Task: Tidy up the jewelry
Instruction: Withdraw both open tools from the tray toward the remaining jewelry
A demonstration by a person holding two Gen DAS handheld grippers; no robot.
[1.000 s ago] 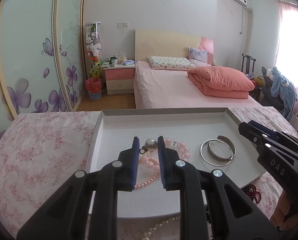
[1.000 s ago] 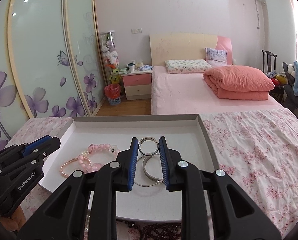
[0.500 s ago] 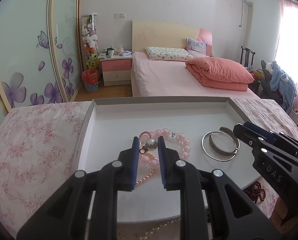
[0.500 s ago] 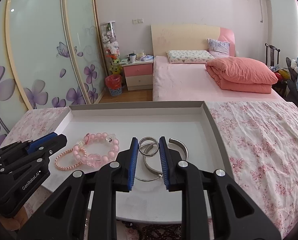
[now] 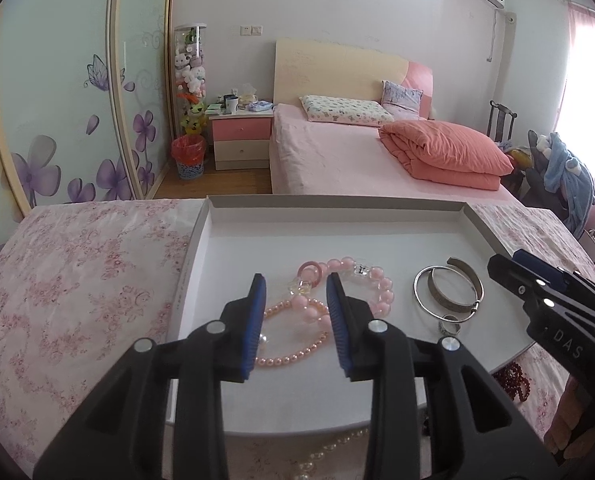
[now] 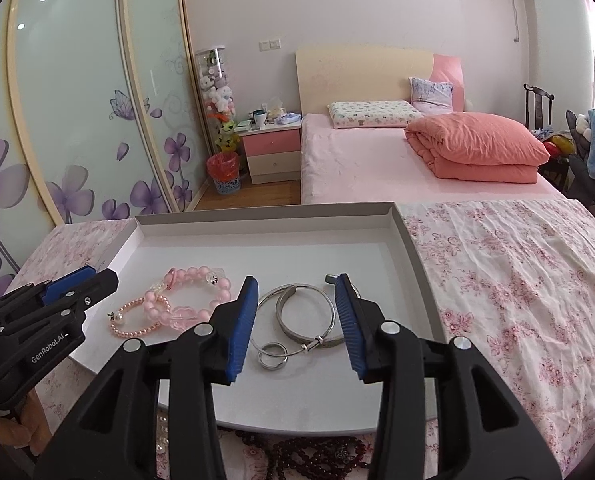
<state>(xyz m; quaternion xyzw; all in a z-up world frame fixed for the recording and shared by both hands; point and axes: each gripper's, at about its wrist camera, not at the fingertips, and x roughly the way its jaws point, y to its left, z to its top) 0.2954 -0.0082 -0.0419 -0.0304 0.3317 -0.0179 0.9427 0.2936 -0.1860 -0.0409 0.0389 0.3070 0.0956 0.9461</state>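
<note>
A grey-rimmed white tray (image 5: 329,202) (image 6: 265,210) lies on the floral cloth. In it lie pink bead bracelets (image 5: 361,280) (image 6: 193,300), a thin pink pearl strand (image 5: 297,354) (image 6: 131,330), a pearl earring (image 6: 118,320), silver bangles (image 5: 449,294) (image 6: 297,312) and a small silver ring (image 5: 449,324) (image 6: 272,358). My left gripper (image 5: 295,312) is open and empty above the pink beads. My right gripper (image 6: 295,320) is open and empty above the bangles and ring.
Dark red beads (image 6: 309,456) (image 5: 515,380) and a white pearl strand (image 5: 317,456) lie on the cloth (image 6: 517,280) in front of the tray. A bed (image 5: 357,160) and nightstand (image 5: 241,140) stand behind.
Both grippers were shut, the left on a pearl earring, the right on a silver ring. Both have opened; the earring and ring now lie in the tray.
</note>
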